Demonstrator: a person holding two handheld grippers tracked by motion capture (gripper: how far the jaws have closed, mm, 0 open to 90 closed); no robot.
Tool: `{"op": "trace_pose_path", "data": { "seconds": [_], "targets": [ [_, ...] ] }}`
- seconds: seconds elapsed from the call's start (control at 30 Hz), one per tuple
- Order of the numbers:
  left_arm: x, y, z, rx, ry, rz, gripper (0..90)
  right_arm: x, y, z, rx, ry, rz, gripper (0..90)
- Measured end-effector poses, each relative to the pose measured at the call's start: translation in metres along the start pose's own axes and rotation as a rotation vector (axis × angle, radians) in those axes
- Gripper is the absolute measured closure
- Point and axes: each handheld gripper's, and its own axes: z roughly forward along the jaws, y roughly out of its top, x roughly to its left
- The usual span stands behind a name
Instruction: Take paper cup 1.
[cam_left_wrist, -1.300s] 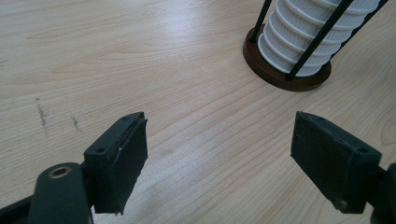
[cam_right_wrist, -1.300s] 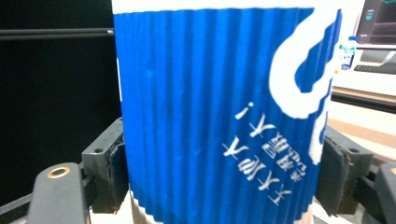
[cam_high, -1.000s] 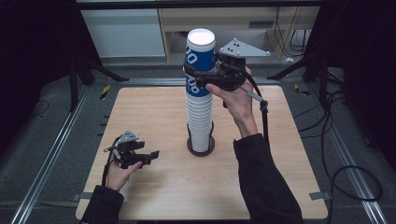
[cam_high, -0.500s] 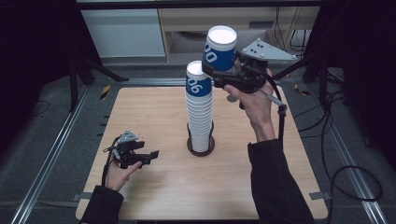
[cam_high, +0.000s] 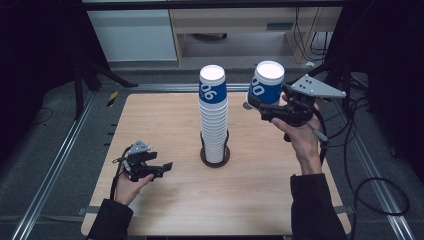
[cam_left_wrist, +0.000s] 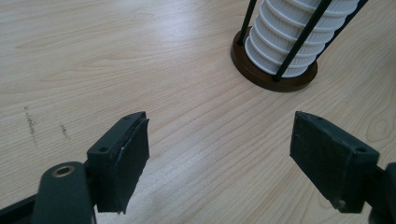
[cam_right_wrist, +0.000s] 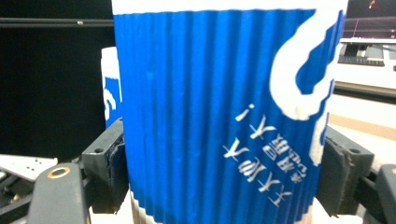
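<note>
A tall stack of blue-and-white ribbed paper cups (cam_high: 213, 117) stands upside down in a dark rod holder (cam_high: 215, 158) at the table's middle. My right gripper (cam_high: 257, 103) is shut on a single blue cup (cam_high: 266, 84), held in the air to the right of the stack at about its top. In the right gripper view that cup (cam_right_wrist: 224, 112) sits between the jaws with its print upside down, and the stack's top cup (cam_right_wrist: 109, 88) peeks out behind. My left gripper (cam_high: 162, 167) rests low at the front left, open and holding nothing (cam_left_wrist: 219, 158), pointing at the holder's base (cam_left_wrist: 271, 80).
The wooden table (cam_high: 260, 190) is framed by metal rails (cam_high: 60, 165) on both sides. Cables (cam_high: 360, 165) trail from the right gripper over the table's right edge. A white cabinet (cam_high: 132, 35) and a wooden shelf (cam_high: 240, 25) stand beyond the far edge.
My right gripper lifted the top cup off the stack and carried it to the right, clear of the stack. The left gripper stayed still.
</note>
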Motion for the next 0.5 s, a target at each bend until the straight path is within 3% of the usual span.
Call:
{"op": "trace_pose_path", "data": {
  "seconds": [0.3,0.5],
  "targets": [
    [-0.006,0.002,0.001,-0.003,-0.015,0.015,19.4,-0.002,-0.033,-0.010,0.049,0.013,0.013,20.4],
    [-0.008,0.002,0.002,0.009,-0.024,0.030,19.4,-0.006,-0.066,-0.019,0.089,0.031,0.034,20.4]
  ]
}}
